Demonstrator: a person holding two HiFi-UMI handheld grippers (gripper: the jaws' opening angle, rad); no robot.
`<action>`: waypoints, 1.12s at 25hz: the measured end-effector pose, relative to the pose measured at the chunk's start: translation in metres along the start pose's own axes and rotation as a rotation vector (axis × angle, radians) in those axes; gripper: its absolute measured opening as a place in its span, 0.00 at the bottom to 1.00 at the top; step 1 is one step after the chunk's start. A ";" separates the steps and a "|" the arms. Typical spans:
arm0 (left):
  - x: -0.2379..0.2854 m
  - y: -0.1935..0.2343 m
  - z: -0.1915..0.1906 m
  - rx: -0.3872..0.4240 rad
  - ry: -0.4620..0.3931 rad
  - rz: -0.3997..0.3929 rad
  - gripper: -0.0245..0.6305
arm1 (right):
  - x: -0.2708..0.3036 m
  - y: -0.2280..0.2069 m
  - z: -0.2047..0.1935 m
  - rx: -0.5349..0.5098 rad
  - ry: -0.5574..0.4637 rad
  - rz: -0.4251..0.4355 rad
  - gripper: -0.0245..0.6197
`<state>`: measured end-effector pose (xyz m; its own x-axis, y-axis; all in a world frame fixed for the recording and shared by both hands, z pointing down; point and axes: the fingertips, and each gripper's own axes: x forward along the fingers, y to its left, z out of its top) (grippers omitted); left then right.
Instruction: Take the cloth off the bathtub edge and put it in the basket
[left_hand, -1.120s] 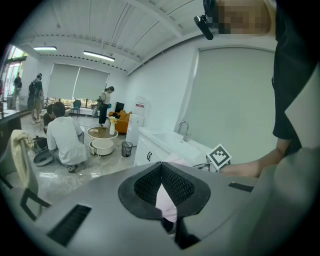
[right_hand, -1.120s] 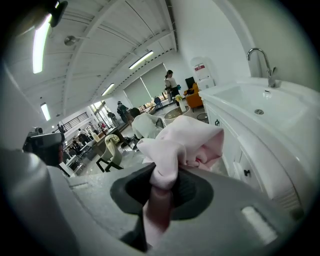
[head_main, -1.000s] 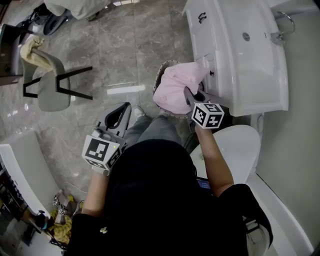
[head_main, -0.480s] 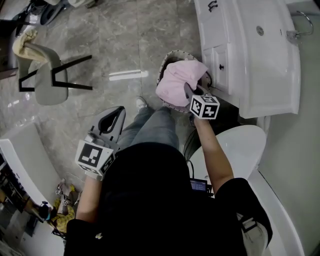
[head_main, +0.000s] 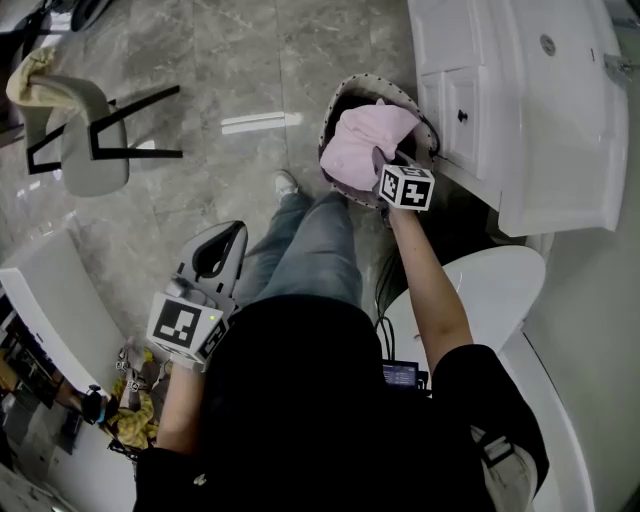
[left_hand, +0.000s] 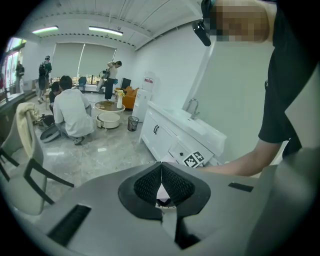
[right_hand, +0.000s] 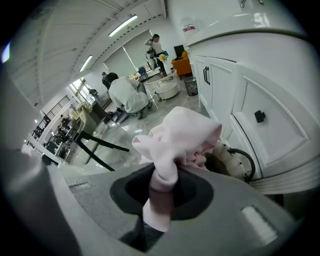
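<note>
Grey marble floor (head_main: 250, 60) all round, with a white vanity cabinet (head_main: 520, 110) on the right and a grey chair (head_main: 90, 150) way off to the far left. Over on that far side a few people are crouching or standing around, too small to say much about.

So, the pink cloth (head_main: 360, 145) is bunched up right over the mouth of the basket (head_main: 340, 95), which sits on the floor just left of the cabinet. The right hand-held gripper (head_main: 388, 168) is clamped on it. From the right gripper view you can see a twisted fold of the cloth (right_hand: 180, 135) pinched tight between the jaws of the hand-held gripper (right_hand: 162, 182), the rest puffing out above them, with the basket's woven rim (right_hand: 231, 159) just behind. Can't tell if the cloth touches the basket's bottom.

The left hand-held gripper (head_main: 222, 240) is well apart from all that, near the person's left knee, pointing at the floor. Its own view shows the jaws (left_hand: 161, 182) pressed together with nothing in them.
</note>
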<state>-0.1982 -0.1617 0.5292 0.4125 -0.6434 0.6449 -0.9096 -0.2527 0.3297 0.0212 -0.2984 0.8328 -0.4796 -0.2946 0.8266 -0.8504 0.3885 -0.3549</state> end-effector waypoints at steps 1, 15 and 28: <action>0.002 0.001 -0.006 0.000 0.006 0.000 0.06 | 0.009 -0.005 -0.004 0.001 0.009 -0.007 0.15; 0.010 0.020 -0.060 -0.070 0.101 0.070 0.06 | 0.119 -0.060 -0.065 0.006 0.163 -0.099 0.15; 0.006 0.037 -0.103 -0.097 0.155 0.096 0.06 | 0.182 -0.080 -0.105 -0.039 0.255 -0.169 0.10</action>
<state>-0.2240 -0.0999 0.6163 0.3332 -0.5402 0.7728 -0.9394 -0.1200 0.3211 0.0246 -0.2917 1.0570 -0.2585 -0.1314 0.9570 -0.9020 0.3874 -0.1904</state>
